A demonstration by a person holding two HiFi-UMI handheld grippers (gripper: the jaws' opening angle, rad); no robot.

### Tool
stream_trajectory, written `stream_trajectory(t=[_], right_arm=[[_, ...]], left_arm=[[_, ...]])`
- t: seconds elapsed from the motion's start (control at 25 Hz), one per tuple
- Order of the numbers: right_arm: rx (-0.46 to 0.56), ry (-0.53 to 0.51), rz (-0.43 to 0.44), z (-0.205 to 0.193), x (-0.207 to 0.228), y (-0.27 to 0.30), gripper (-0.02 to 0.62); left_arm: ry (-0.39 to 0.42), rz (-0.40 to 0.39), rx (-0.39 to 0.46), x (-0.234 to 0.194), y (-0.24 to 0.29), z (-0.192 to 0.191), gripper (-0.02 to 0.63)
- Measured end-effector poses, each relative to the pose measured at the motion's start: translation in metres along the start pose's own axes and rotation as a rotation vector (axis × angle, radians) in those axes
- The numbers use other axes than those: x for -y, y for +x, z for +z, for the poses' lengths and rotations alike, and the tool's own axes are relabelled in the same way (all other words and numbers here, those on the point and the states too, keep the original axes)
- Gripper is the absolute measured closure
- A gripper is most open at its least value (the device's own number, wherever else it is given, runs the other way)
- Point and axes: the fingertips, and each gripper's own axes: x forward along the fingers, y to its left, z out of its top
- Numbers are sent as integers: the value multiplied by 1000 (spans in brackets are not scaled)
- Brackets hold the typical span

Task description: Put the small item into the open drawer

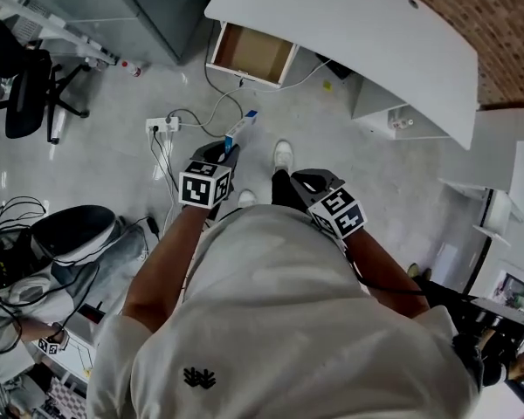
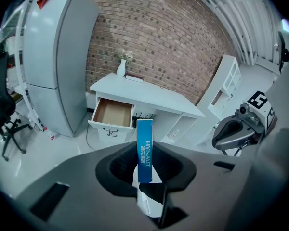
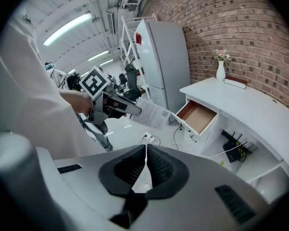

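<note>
A small blue and white box (image 2: 144, 150) sticks up between the jaws of my left gripper (image 2: 145, 163), which is shut on it. In the head view the box (image 1: 241, 131) points ahead of the left gripper (image 1: 226, 153) toward the open drawer (image 1: 253, 52) of the white desk (image 1: 375, 33). The drawer (image 2: 112, 113) has a brown inside with nothing in it and lies some way off across the floor. My right gripper (image 3: 145, 150) is shut with nothing in it. It is held beside the left gripper (image 3: 108, 105), whose box (image 3: 153, 112) it sees side on, with the drawer (image 3: 198, 117) beyond.
A tall grey cabinet (image 2: 58, 61) stands left of the desk. A power strip (image 1: 163, 126) and cables lie on the floor before the drawer. An office chair (image 1: 26, 90) is at the left, and a white shelf unit (image 2: 226, 88) at the right. A vase (image 2: 121, 67) stands on the desk.
</note>
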Motion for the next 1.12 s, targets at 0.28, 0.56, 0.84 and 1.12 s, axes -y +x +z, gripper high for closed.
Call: stream_trajectory(t=[0.28,0.56,0.84,1.12], right_arm=[[14,25,44,32,95,-9,560],[21,94,65,31,159,-2,560],[24,180,33,8,236,25,560],[-22,270,-7,-4,267,7,560]], left_arm=[[8,49,-45,-9,77,75,512],[14,104,-104,-31,146,110,512],[30,176,-151,-77,250,120,512],[13,218,-227,-107,318,124,512]])
